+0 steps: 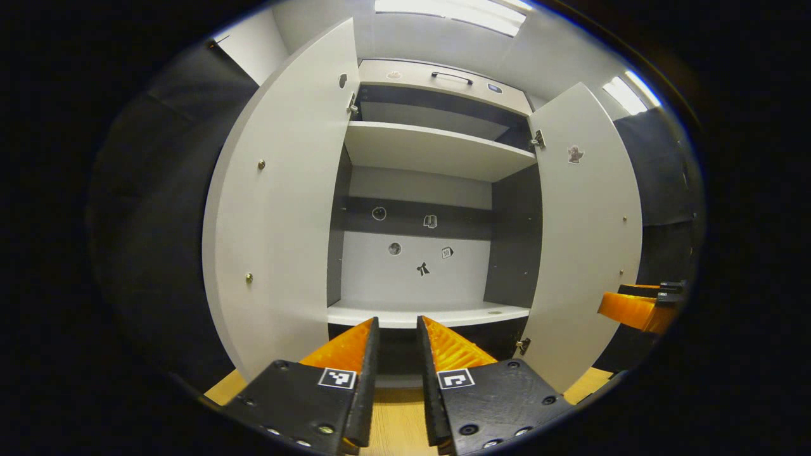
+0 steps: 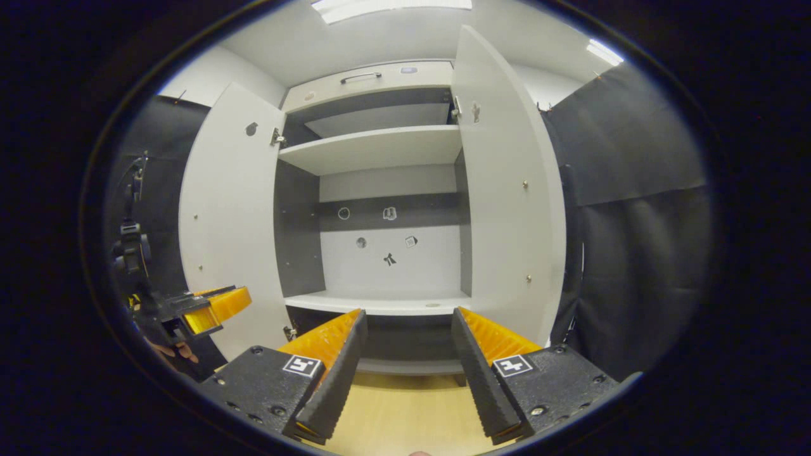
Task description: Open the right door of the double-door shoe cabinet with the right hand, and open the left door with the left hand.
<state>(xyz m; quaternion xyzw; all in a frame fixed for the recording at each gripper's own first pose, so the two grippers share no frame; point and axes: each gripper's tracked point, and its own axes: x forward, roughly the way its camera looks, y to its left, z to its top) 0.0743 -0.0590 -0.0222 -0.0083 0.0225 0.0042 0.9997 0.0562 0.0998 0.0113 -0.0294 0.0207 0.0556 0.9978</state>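
Right gripper view: left door [image 2: 231,221], right door [image 2: 507,202] swung wide.

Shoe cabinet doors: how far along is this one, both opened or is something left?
Both look done. The left door and the right door stand swung wide, exposing the shelf inside. Nothing is in hand: the left gripper and the right gripper are both off the doors, fingers apart around nothing. Nothing seems left except perhaps backing away.

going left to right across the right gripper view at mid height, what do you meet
other hand-held gripper → left door → cabinet interior back panel → right door → black cloth wall
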